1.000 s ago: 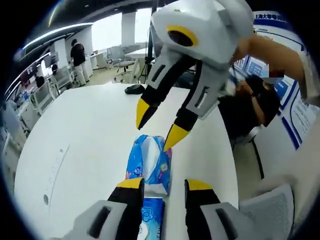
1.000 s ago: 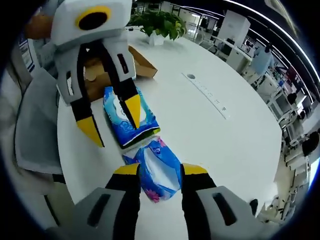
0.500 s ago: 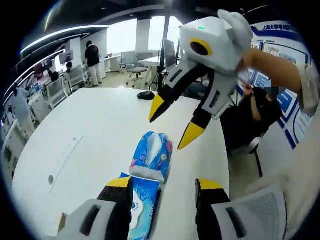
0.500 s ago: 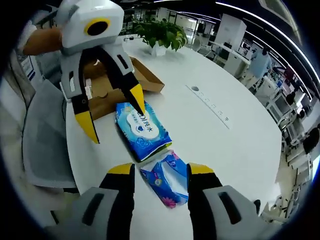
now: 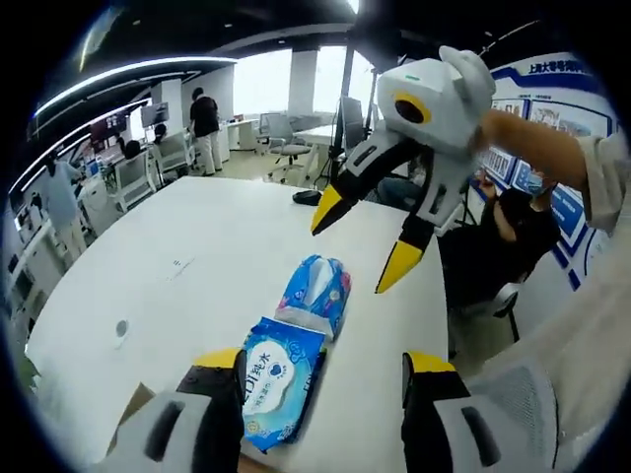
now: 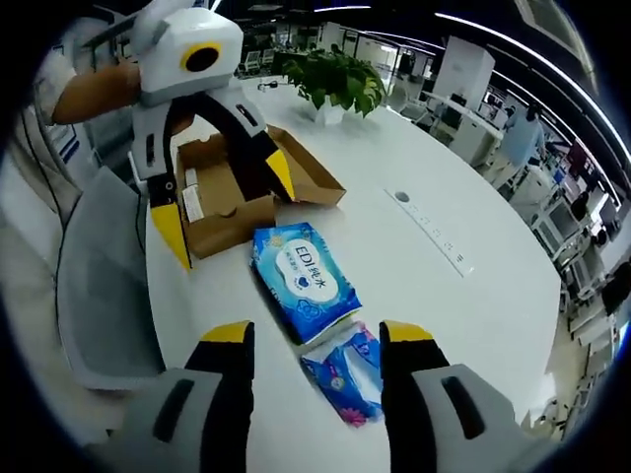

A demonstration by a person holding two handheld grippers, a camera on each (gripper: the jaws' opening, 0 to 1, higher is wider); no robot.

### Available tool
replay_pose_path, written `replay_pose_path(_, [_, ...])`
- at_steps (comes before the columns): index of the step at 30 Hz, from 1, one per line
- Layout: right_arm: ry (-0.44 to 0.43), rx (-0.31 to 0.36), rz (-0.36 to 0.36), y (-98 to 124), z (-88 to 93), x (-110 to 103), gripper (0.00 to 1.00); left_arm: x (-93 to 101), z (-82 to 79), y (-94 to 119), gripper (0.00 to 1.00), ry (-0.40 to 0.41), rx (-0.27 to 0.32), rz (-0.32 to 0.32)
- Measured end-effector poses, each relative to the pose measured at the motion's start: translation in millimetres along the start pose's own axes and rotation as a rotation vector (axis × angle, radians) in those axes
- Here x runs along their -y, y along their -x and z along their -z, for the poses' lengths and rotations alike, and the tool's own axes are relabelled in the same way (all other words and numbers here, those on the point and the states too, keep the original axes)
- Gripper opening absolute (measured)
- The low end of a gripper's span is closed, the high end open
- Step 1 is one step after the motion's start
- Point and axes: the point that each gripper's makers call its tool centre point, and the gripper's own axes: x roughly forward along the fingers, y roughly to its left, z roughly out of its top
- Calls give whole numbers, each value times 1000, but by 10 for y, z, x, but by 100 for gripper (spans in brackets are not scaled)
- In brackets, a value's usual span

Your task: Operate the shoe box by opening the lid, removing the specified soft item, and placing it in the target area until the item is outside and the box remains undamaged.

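Shoebox (image 6: pixel 237 192) open on table (image 6: pixel 444 168); wipes pack (image 6: pixel 301 279) and tissue pack (image 6: pixel 347 372) lie outside, touching. Left gripper (image 6: pixel 229 212), right gripper (image 5: pixel 362 244): jaws spread, empty.

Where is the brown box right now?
In the right gripper view, the open shoe box sits on the white table near the plant, just beyond the blue wipes pack.

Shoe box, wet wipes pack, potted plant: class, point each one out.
shoe box (image 6: pixel 229 202): right gripper view, cardboard front wall.
wet wipes pack (image 6: pixel 302 278): right gripper view, middle of blue label.
potted plant (image 6: pixel 338 81): right gripper view, green leaves.
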Motion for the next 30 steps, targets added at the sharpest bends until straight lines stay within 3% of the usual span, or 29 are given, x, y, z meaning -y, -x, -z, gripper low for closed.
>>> replay_pose_path(12, [49, 28, -44, -131, -276, -242, 57, -178, 243, 473, 75, 40, 39, -79])
replay_pose_path(30, [141, 51, -138, -402, -623, -623, 63, -509, 900, 1271, 76, 130, 67, -238])
